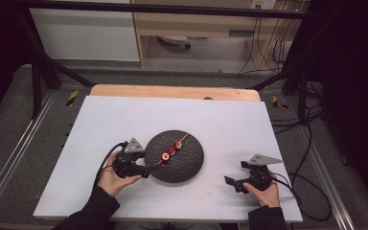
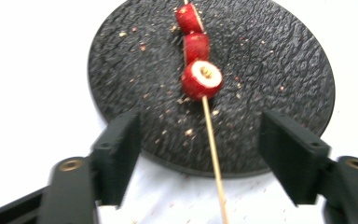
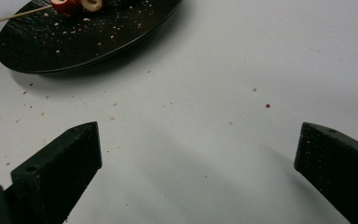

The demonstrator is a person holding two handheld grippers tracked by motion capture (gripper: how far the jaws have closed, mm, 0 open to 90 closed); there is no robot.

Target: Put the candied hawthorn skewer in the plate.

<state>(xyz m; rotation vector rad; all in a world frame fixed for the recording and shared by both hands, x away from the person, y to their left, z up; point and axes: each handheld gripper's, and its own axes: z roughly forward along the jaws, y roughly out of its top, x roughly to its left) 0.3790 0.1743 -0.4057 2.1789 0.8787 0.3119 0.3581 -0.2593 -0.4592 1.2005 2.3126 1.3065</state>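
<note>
A round black textured plate lies mid-table. On it rests a thin wooden skewer threaded with three red fruit pieces. The skewer's bare end sticks out over the plate's near-left rim. My left gripper is open at that rim, its jaws standing on either side of the bare skewer end without touching it. My right gripper is open over bare table right of the plate, nothing between its jaws.
The white table top carries scattered crumbs around the plate. A wooden board edge runs along the far side. A black frame and cables stand to the right, off the table.
</note>
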